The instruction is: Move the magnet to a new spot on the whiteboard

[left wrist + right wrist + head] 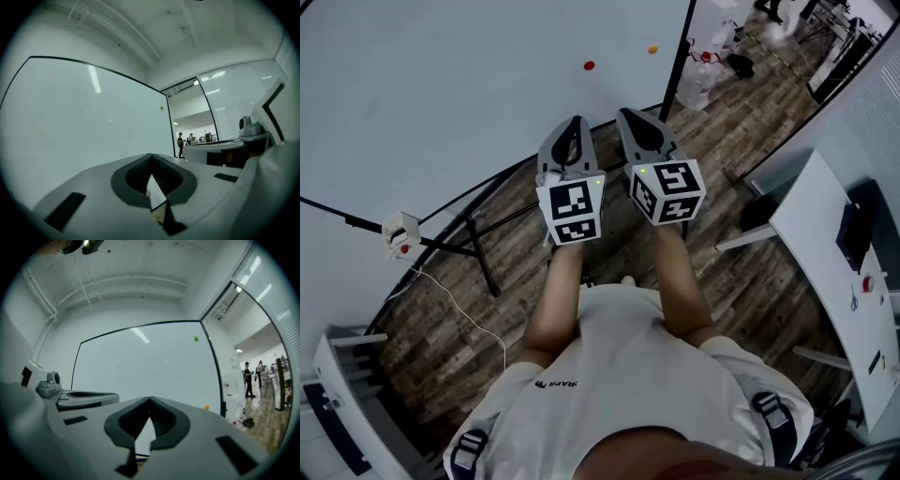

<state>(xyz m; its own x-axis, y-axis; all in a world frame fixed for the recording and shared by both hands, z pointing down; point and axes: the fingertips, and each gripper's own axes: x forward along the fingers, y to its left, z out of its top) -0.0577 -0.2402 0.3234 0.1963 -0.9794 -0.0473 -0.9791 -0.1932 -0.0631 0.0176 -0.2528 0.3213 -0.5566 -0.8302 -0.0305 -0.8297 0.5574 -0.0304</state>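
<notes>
The whiteboard [441,94] stands in front of me on a black frame. In the head view a red magnet [589,66] and an orange magnet [652,50] stick to it near its right side. A green magnet [196,338] sits high on the board in the right gripper view, with the orange magnet [206,407] low near the edge. The green magnet [161,108] also shows in the left gripper view. My left gripper [574,124] and right gripper [625,114] hang side by side short of the board, both shut and holding nothing.
The board's black stand legs [483,253] spread over the wooden floor. A small white box [401,232] with a red button hangs at the left, trailing a cable. A white table [820,225] stands at the right. People [247,379] stand far off.
</notes>
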